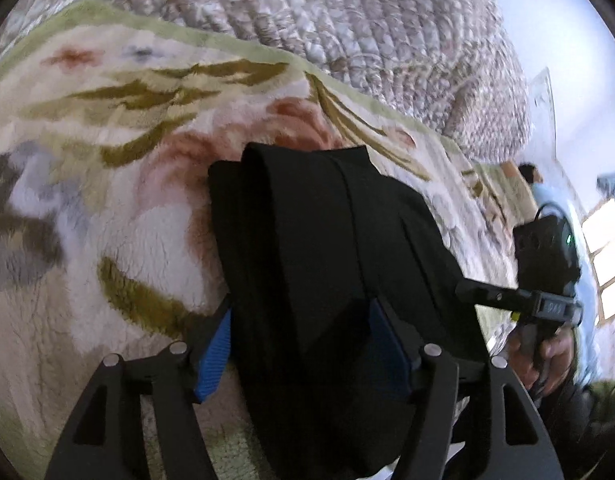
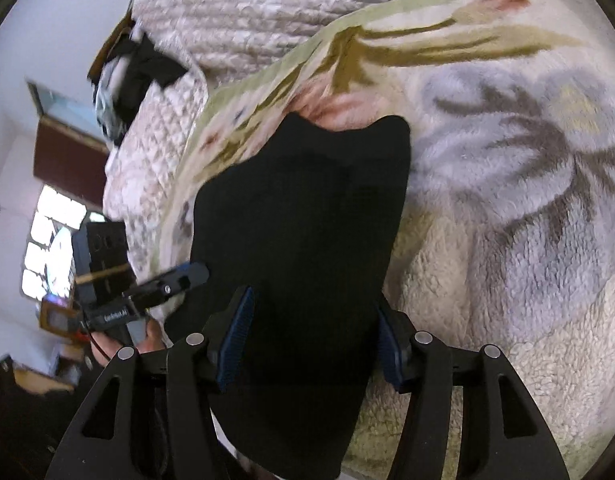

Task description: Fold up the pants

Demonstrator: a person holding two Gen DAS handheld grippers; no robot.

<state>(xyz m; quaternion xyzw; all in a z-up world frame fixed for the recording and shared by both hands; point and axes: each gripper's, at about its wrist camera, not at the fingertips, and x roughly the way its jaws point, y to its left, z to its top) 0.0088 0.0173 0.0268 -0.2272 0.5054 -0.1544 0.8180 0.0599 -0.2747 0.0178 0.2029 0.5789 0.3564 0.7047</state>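
Fleecy floral blanket point(image 1: 87, 208) spreads under and ahead of both tools, with the black pants point(image 1: 319, 240) bunched in folds between each one's fingers. Left hand-held gripper point(image 1: 307, 344) and right hand-held gripper point(image 2: 311, 340) stand released around the cloth, which may slump and undo its fold.

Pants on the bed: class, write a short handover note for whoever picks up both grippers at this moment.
Left gripper: jaws apart, the black pants lie between the pads; no clear pinch visible.
Right gripper: jaws apart too, pants between them.
Pants: a bunched, partly folded bundle on the flowered blanket, beside the quilt.
Done: at least one fold, layers stacked.
Left: probably flatten the bundle, square the edges, check whether another fold is needed.
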